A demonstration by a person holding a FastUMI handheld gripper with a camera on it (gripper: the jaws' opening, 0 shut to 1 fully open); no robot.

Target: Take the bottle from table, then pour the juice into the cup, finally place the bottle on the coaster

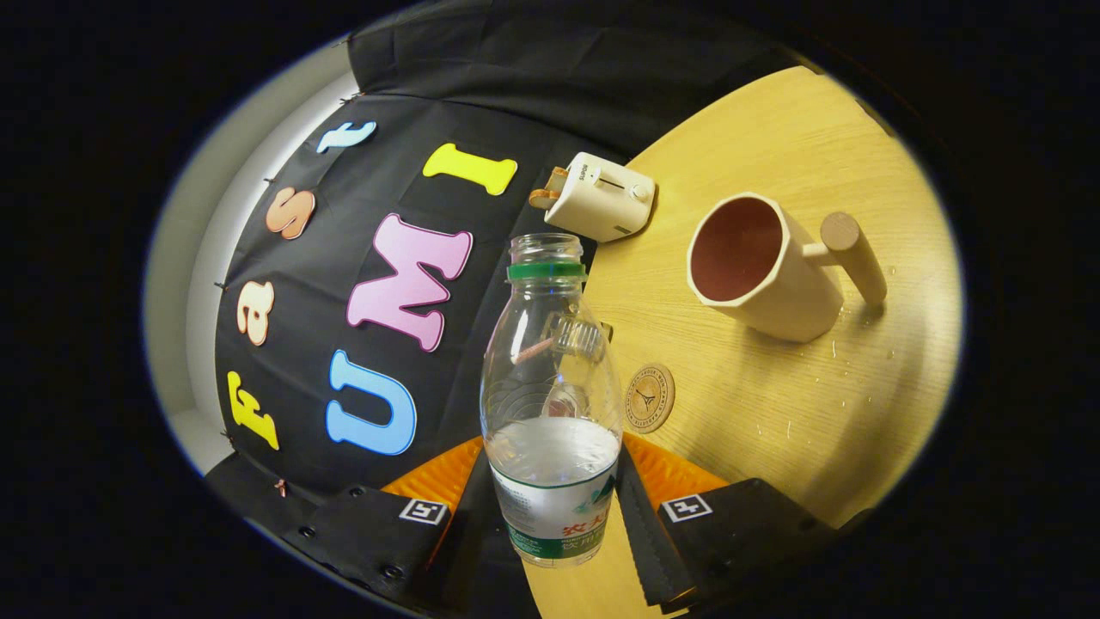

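Observation:
A clear plastic bottle [551, 404] with a green neck ring and no cap sits between my two fingers, and my gripper [554, 507] is shut on its labelled lower part. Clear liquid fills roughly its lower third. The whole scene looks tilted, with the wooden table [773, 395] sloping away beyond the bottle. A cream cup [760, 266] with a wooden handle stands beyond and to the right of the bottle, its dark red inside facing me. A small round wooden coaster [649, 397] lies on the table just right of the bottle, between it and the cup.
A small white toaster [600, 197] stands at the table's far edge, beyond the bottle's mouth. The black cloth wall hangs behind and to the left. Small drops or specks dot the table [825, 352] below the cup.

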